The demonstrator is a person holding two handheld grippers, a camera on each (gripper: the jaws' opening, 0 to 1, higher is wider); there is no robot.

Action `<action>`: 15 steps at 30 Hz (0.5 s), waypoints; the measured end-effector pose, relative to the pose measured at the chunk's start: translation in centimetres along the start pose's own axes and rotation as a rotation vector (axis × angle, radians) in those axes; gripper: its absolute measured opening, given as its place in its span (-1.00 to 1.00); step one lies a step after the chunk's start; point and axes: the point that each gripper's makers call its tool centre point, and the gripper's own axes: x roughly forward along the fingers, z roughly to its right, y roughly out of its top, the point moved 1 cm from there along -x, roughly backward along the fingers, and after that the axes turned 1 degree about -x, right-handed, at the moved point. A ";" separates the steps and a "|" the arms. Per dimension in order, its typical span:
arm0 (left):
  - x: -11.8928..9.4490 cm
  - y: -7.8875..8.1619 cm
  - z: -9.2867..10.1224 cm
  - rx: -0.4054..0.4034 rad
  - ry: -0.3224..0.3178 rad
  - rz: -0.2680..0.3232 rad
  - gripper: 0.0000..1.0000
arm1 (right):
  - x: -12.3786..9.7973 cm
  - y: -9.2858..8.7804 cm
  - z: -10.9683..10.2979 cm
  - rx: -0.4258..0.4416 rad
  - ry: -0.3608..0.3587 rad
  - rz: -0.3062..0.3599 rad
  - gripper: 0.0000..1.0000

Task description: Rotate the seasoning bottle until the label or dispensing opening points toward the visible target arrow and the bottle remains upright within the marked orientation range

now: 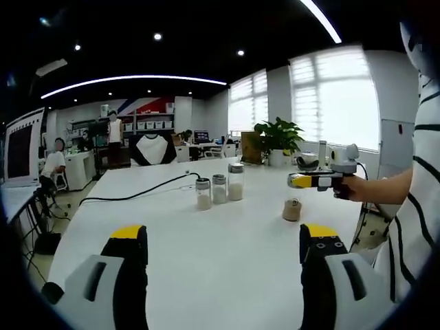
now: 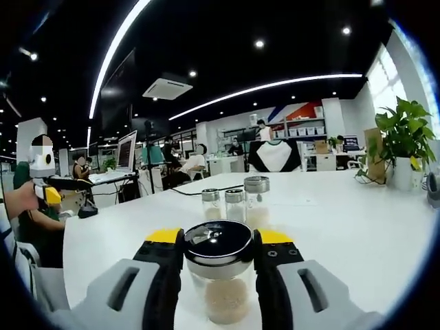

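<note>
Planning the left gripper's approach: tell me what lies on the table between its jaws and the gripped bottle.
Bare table in the left gripper view. The bottle stands beyond it; three jars stand off to the side.

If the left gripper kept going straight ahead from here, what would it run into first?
Probably the row of three jars, which stands roughly ahead between the open jaws of the left gripper. Bare table lies before them; depth is hard to judge.

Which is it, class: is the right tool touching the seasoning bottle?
Touching: in the right gripper view, the right tool presses both sides of the seasoning bottle.
</note>
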 end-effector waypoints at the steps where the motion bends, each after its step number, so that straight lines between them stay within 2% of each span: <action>1: 0.0 0.0 0.0 0.000 0.001 0.002 0.93 | 0.0 0.1 0.0 0.002 0.011 0.003 -0.22; 11: 0.7 0.9 0.1 0.012 -0.010 0.013 0.93 | -0.2 0.1 -0.2 0.005 0.091 0.026 -0.22; 15: 0.9 0.7 0.5 0.018 -0.019 0.006 0.93 | -0.3 0.0 -0.2 0.021 0.123 0.028 -0.21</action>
